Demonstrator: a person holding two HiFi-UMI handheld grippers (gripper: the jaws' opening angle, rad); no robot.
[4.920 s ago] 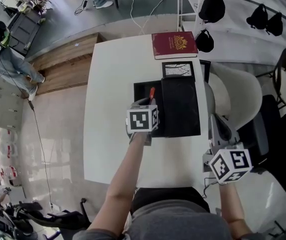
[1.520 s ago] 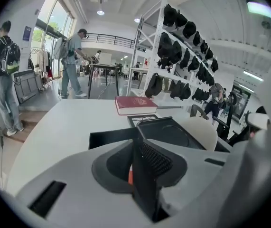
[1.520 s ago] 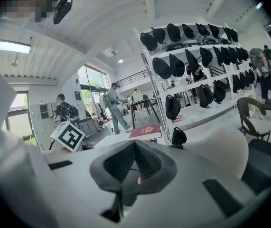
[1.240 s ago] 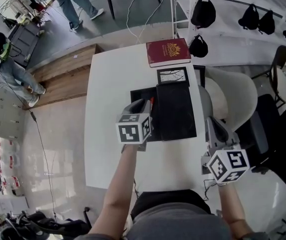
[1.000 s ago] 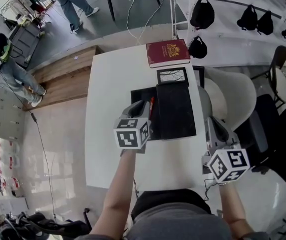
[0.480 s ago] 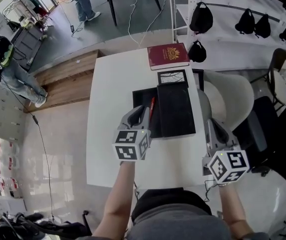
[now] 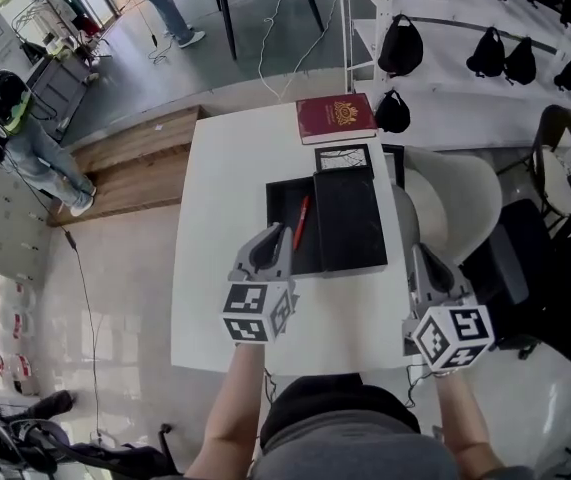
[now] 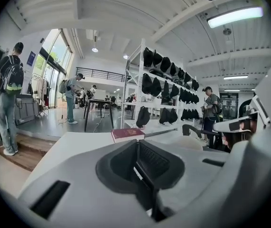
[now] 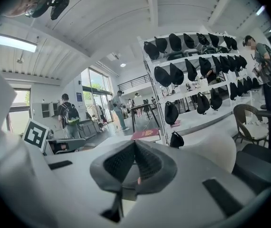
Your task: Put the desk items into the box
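A black box [image 7: 283,196] lies open on the white table [image 7: 215,218], its lid [image 7: 348,218] covering the right half. A red pen [image 7: 300,223] lies inside the open left half. Beyond the box are a small framed card [image 7: 342,158] and a red book [image 7: 336,118], which also shows in the left gripper view [image 8: 127,134] and the right gripper view [image 9: 147,135]. My left gripper [image 7: 277,236] [image 8: 136,148] hovers just in front of the box, its jaws closing with nothing between them. My right gripper [image 7: 417,258] [image 9: 134,148] is at the table's right edge, shut and empty.
A white chair [image 7: 455,198] stands close against the table's right side. Shelves with black caps [image 7: 485,53] run along the back right. A wooden platform [image 7: 130,158] and people [image 7: 15,118] are off to the left.
The red pen left my left gripper and now lies in the box. The left gripper drew back toward me and its jaws came together. The right gripper stayed put.
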